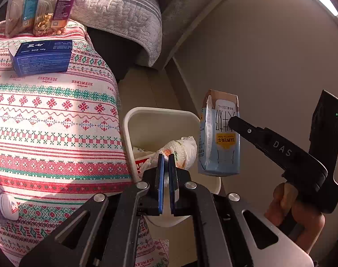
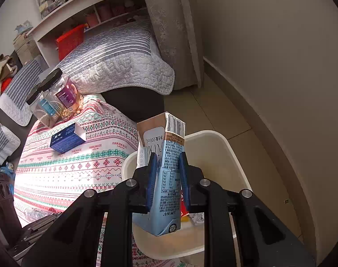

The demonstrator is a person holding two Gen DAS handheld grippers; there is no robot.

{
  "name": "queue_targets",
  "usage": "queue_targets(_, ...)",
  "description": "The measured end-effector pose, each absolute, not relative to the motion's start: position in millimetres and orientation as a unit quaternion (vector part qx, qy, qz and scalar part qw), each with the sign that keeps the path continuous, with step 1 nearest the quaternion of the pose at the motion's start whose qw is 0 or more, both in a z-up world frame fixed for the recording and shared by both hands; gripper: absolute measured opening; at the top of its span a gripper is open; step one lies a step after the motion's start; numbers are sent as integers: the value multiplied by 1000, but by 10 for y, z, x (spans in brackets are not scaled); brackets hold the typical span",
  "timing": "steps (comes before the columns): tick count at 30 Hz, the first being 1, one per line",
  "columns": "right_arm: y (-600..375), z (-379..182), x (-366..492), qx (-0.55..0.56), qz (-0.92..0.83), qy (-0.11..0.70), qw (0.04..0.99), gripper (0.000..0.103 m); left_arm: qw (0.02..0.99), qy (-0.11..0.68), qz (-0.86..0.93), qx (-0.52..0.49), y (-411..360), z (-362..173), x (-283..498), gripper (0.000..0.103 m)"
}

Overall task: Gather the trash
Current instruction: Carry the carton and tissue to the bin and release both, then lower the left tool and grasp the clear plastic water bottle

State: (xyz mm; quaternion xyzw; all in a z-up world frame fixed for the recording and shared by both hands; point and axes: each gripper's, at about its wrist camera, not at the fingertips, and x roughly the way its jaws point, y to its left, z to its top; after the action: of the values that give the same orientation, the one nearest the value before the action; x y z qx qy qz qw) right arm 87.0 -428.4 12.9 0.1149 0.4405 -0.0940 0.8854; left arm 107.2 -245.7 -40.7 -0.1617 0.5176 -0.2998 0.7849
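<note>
My right gripper (image 2: 167, 178) is shut on a light blue milk carton (image 2: 169, 173), holding it upside down above the white trash bin (image 2: 233, 155). In the left wrist view the carton (image 1: 218, 142) hangs over the bin's right rim (image 1: 129, 133), pinched by the right gripper's black fingers (image 1: 247, 131). My left gripper (image 1: 166, 178) is over the bin with its blue pads nearly together on the tail of a crumpled white wrapper (image 1: 182, 151). A red and white package (image 1: 142, 164) lies in the bin.
A table with a patterned cloth (image 1: 53, 122) stands left of the bin, bearing a blue box (image 1: 42, 55), two snack jars (image 1: 48, 11) and a white cap (image 1: 8, 207). A grey quilted bed (image 2: 115, 60) and curtain (image 2: 169, 22) lie behind. A beige wall is right.
</note>
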Motion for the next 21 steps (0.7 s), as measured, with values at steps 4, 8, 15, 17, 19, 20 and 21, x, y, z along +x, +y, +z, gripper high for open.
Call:
queue_targets(4, -4353, -33, 911, 90, -130, 474, 866, 21, 763, 554, -307, -130, -2818, -687, 1031, 7)
queue_targets(8, -4402, -116, 903, 97, -141, 490, 855, 29, 769, 555, -302, -100, -2811, -774, 960, 14)
queue_targets(15, -4395, -82, 915, 103, -155, 480, 858, 40, 791, 542, -275, -71, -2433, -639, 972, 31)
queue_targets(17, -4400, -68, 919, 114, -153, 475, 859, 42, 797, 535, -273, -57, -2312, -564, 952, 37)
queue_targets(19, -4394, -61, 927, 123, -152, 471, 860, 46, 801, 531, -272, -43, -2201, -505, 906, 37)
queue_targets(20, -4385, -59, 931, 125, -152, 470, 860, 48, 803, 531, -269, -36, -2146, -478, 894, 37)
queue_targets(21, -4377, -60, 933, 125, -153, 469, 861, 51, 804, 532, -264, -30, -2096, -453, 883, 38)
